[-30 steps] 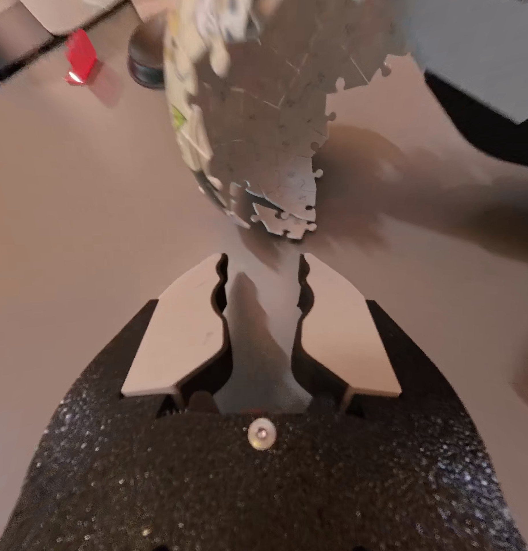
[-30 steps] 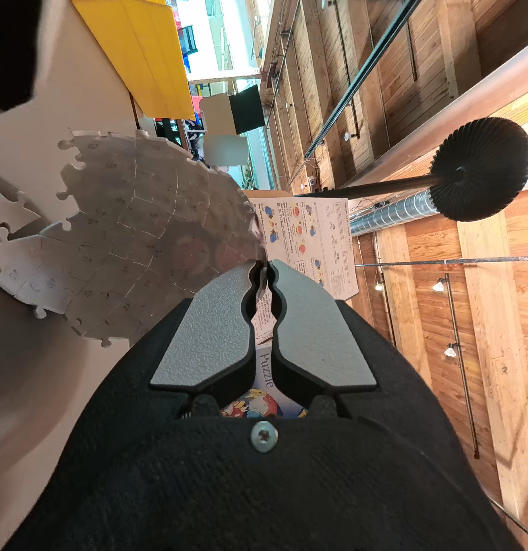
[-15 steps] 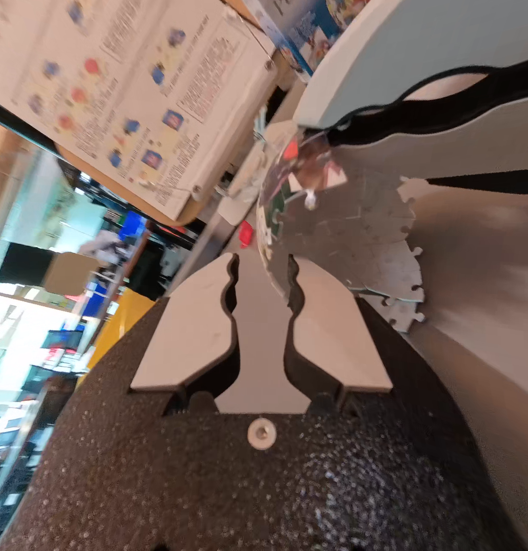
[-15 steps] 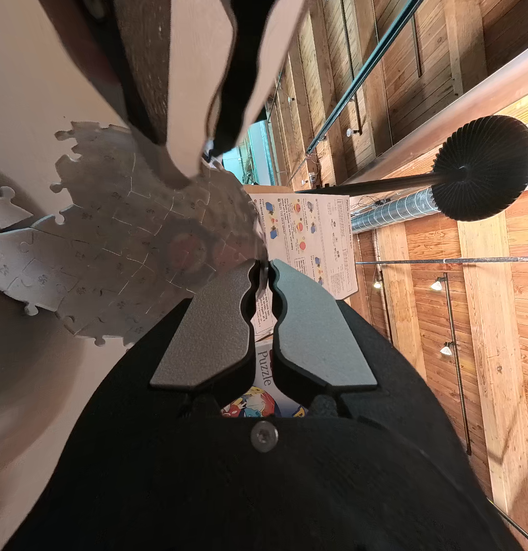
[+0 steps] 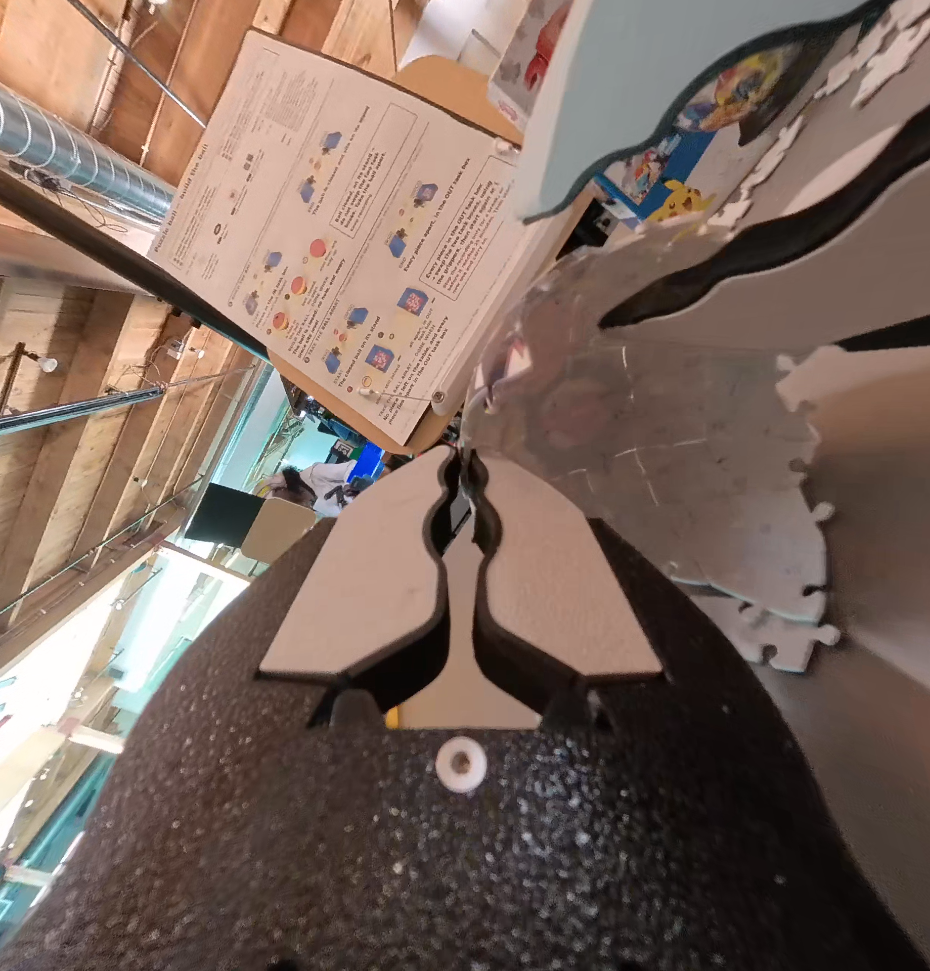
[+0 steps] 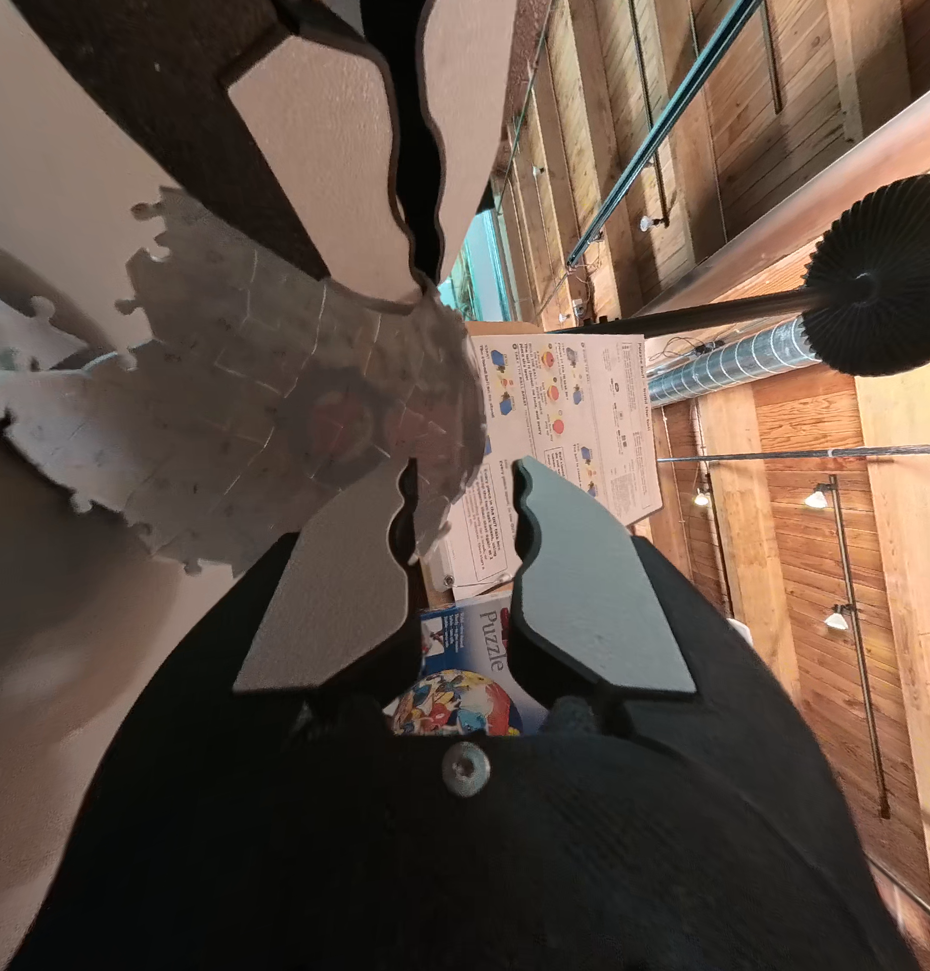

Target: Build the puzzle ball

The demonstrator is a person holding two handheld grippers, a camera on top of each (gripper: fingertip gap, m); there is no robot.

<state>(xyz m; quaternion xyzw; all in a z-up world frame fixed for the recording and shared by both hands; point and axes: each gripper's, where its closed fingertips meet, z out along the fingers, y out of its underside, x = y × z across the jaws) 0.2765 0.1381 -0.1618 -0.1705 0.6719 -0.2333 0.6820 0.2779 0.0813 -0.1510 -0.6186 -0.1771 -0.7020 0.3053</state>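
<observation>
The partly built puzzle ball point(image 5: 662, 473) is a curved shell of joined pieces, held in the air with its grey inside facing both cameras; it also shows in the right wrist view point(image 6: 189, 420). My left gripper point(image 5: 465, 467) is shut on the shell's rim. In the right wrist view it point(image 6: 423, 286) comes in from the top and pinches the rim. My right gripper point(image 6: 462, 465) is open, with the shell's rim between its fingers. In the left wrist view it point(image 5: 565, 268) reaches in from the upper right.
A white instruction sheet point(image 5: 347, 236) on a board stands behind the shell. A blue puzzle box point(image 6: 478, 646) stands beside it. Loose puzzle pieces point(image 5: 872, 68) lie on the beige table point(image 5: 883, 525). A black round disc on a pole point(image 6: 883, 283) is farther off. My right fingertips sit around 6 cm from my left ones.
My left gripper swung up from over the table to the shell's rim and shut on it. My right gripper, shut on the rim before, has opened.
</observation>
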